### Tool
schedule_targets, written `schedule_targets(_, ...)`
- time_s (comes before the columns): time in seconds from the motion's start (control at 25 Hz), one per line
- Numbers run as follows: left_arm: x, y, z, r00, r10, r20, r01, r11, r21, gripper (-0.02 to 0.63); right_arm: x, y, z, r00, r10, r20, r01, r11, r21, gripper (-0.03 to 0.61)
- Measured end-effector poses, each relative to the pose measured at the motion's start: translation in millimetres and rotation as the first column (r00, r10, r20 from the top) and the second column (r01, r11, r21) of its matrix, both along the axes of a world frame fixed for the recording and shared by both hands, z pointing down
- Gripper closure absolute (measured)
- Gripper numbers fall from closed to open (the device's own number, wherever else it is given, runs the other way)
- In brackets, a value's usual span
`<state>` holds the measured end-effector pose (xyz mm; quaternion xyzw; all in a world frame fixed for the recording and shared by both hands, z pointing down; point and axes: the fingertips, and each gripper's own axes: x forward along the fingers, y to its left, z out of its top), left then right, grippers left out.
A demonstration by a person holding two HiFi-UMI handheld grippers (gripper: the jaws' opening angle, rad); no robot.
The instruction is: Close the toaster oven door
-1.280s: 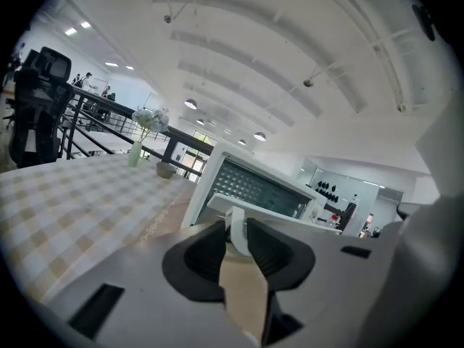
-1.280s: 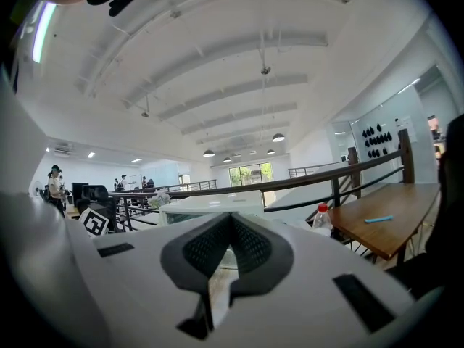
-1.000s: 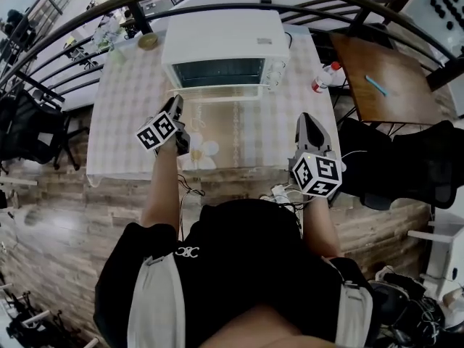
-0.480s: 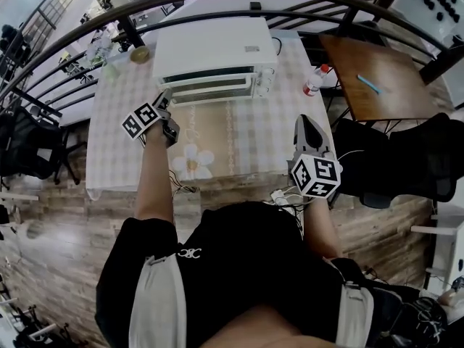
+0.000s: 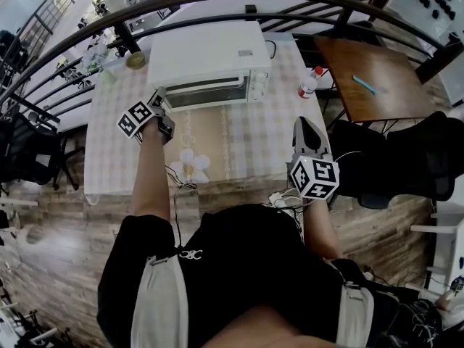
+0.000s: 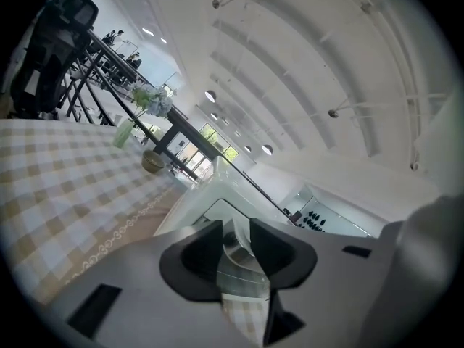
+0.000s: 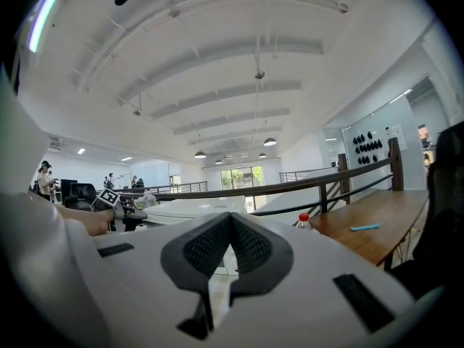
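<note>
The toaster oven (image 5: 209, 56) sits at the table's (image 5: 268, 143) far side. Its door (image 5: 206, 91) looks shut and runs left to right. My left tool (image 5: 157, 96) is nearest, just beside the door's left end. Its jaws have just been opening wide, with nothing gripped between them. My right tool (image 5: 301, 125), closed and empty, hangs well apart.

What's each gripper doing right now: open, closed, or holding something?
Left gripper: open, its jaws have just been opening, nothing gripped between them; the toaster oven is right ahead.
Right gripper: shut, empty.
</note>
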<state>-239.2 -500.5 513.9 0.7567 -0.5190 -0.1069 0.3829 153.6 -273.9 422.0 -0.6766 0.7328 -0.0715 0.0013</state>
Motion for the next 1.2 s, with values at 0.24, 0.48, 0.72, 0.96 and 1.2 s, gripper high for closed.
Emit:
schedule_targets(0.24,-28.7,29.0,-45.8,0.989,-0.148,0.01,0.145,0.98,0.138,0.554,-12.4,-3.2,-8.3,0.999,-0.053,0.004,0.053,0.998,0.02,0.584)
schedule_targets(0.48,-51.8,89.0,-130.0,0.945,-0.271,0.182,0.195,0.917,0.349,0.583,-37.8,-10.4,-22.4,0.991,-0.13,-0.012,0.13,0.989,0.066,0.584)
schedule_targets(0.72,-32.2,154.1,-183.9,0.806,-0.34,0.484,0.054,0.857,0.512,0.588,-63.0,-16.7,-34.3,0.981,-0.192,0.009,0.19,0.975,0.113,0.584)
schedule_targets(0.96,26.6,205.8,-183.9,0.782,-0.284,0.556,-0.064,0.85,0.523,0.588,-83.8,-19.9,-47.5,0.969,-0.246,0.007,0.242,0.957,0.16,0.586)
schedule_targets(1.2,87.3,237.7,-154.3,0.795,-0.185,0.577,-0.151,0.862,0.484,0.588,-112.1,-12.4,-48.5,0.945,-0.326,-0.041,0.328,0.929,0.173,0.586)
